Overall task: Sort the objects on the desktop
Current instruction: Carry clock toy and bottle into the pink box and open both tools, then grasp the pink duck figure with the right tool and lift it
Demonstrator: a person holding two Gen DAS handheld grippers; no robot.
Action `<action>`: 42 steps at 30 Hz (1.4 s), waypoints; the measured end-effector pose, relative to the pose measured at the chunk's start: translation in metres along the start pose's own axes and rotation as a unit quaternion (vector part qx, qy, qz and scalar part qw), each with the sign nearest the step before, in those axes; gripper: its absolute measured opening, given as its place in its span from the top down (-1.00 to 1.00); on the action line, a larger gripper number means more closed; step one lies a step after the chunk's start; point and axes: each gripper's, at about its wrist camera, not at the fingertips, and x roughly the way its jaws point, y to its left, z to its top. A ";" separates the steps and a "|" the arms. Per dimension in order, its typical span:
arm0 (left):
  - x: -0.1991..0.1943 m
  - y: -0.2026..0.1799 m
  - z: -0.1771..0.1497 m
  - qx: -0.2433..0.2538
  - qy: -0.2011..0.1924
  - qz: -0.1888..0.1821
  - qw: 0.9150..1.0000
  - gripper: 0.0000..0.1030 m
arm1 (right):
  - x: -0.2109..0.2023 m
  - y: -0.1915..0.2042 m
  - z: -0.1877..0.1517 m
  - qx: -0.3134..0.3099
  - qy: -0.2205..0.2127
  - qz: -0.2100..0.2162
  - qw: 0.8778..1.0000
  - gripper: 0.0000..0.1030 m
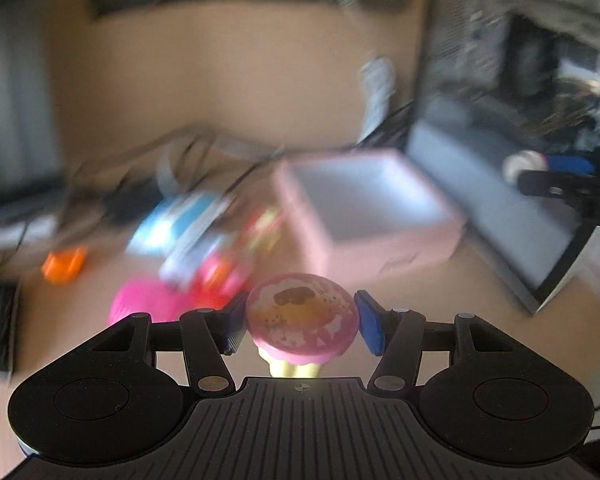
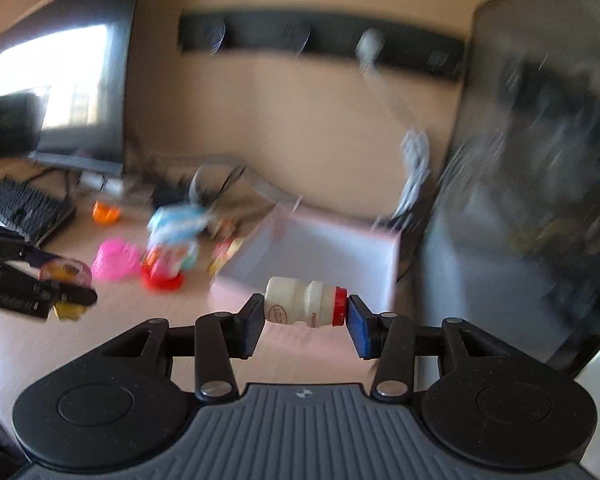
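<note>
My left gripper is shut on a pink-lidded jelly cup with a yellow body, held above the desk. The same jelly cup shows at the left of the right wrist view, in the left gripper's fingers. My right gripper is shut on a small white bottle with a red cap, lying sideways between the blue pads. An open pink box with a pale inside stands ahead of both grippers. Both views are blurred by motion.
Loose items lie left of the box: a magenta cup, a red-based toy, a blue and white packet, an orange piece. A keyboard and monitor stand left; a dark screen stands right.
</note>
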 end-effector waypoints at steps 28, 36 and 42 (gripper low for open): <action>0.008 0.132 -0.045 -0.162 0.042 0.215 0.962 -0.85 | 0.168 0.123 0.048 -0.065 0.059 0.153 0.984 -0.41; 0.011 0.134 -0.059 -0.180 0.051 0.183 0.965 -0.85 | 0.245 0.190 0.040 -0.113 0.107 0.136 0.978 -0.55; 0.032 0.116 -0.047 -0.162 0.052 0.118 0.978 -0.86 | 0.216 0.161 0.029 -0.091 0.127 0.185 0.970 0.29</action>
